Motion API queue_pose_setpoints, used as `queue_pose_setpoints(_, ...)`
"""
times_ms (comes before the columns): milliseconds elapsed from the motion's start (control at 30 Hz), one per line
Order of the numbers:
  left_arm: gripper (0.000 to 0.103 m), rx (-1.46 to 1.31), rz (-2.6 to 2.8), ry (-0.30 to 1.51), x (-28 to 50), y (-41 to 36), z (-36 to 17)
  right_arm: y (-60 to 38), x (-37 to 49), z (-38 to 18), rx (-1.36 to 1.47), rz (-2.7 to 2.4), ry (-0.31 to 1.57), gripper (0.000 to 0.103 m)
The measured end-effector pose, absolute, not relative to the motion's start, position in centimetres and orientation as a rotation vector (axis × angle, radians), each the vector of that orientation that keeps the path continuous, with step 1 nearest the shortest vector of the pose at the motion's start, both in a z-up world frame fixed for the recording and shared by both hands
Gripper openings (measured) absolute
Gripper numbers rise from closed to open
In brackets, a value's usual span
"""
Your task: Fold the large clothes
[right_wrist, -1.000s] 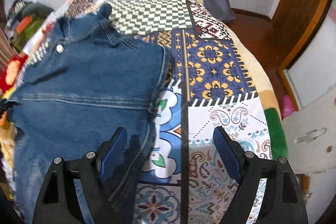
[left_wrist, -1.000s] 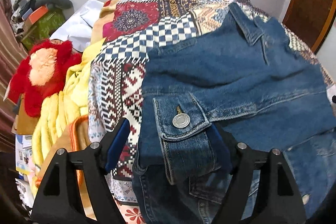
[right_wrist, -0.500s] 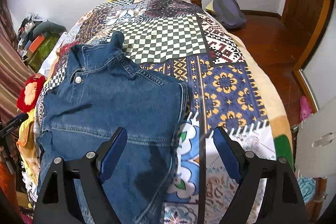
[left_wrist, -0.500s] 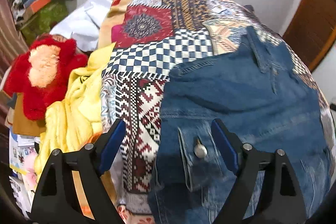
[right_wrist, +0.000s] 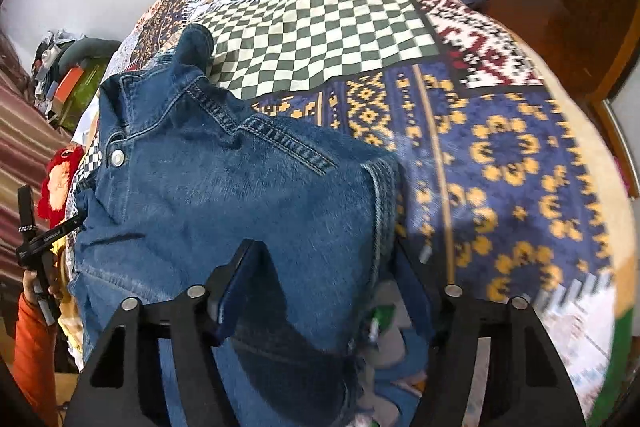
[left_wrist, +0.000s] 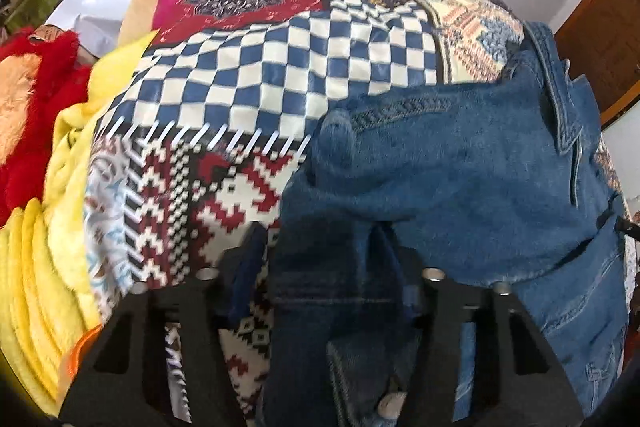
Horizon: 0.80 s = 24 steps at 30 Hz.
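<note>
One denim jacket (right_wrist: 240, 195) lies on the bed's patchwork quilt (right_wrist: 500, 147), collar toward the far edge. Left gripper (left_wrist: 324, 275) fingers straddle its near-left hem, spread; right gripper (right_wrist: 320, 287) fingers likewise straddle its near-right edge.

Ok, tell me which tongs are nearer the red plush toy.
Left. The left tongs straddle the denim jacket's edge on the side where the red plush toy lies. The right tongs straddle the jacket's opposite edge, across it from the toy.
</note>
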<state>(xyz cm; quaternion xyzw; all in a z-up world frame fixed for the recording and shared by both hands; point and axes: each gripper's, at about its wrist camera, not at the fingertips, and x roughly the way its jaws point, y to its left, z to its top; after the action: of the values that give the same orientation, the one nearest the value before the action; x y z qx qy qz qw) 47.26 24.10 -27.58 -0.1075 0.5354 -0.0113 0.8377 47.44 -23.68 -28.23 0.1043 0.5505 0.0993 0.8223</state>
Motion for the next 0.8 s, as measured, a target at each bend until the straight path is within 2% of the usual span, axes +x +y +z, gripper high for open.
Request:
queue_pose_setpoints(67,0.039,-0.244,-0.005,1.115,47.6,24.0,-27.6,-23.3,48.0,-28.6,0.221,0.18,1.173,0.054)
queue_pose_setpoints(100,0.031,-0.248,0.0,1.111,47.6,23.9,-27.7,-22.9,48.5,-28.6,0.204,0.168,1.178,0.041)
queue_pose_setpoints(133,0.029,-0.251,0.008,1.109,47.7,23.9,-27.7,-22.7,48.8,-28.5,0.194,0.168,1.181,0.029)
queue_pose_setpoints(233,0.017,-0.226,0.018,1.091,47.6,23.5,-27.2,-22.1,49.5,-28.4,0.193,0.212,1.198,0.015)
queue_pose_setpoints(333,0.008,-0.183,0.027,1.04,46.7,23.3,-25.4,-20.9,50.0,-27.4,0.106,0.225,1.172,0.01)
queue_pose_setpoints(600,0.007,-0.14,0.106,0.972,44.9,24.6,-21.7,-16.4,55.5,-22.4,-0.067,0.242,1.048,0.008)
queue_pose_setpoints(800,0.006,-0.201,0.175,0.961,45.1,27.1,-21.9,-12.3,60.3,-22.2,-0.177,0.228,0.992,0.008)
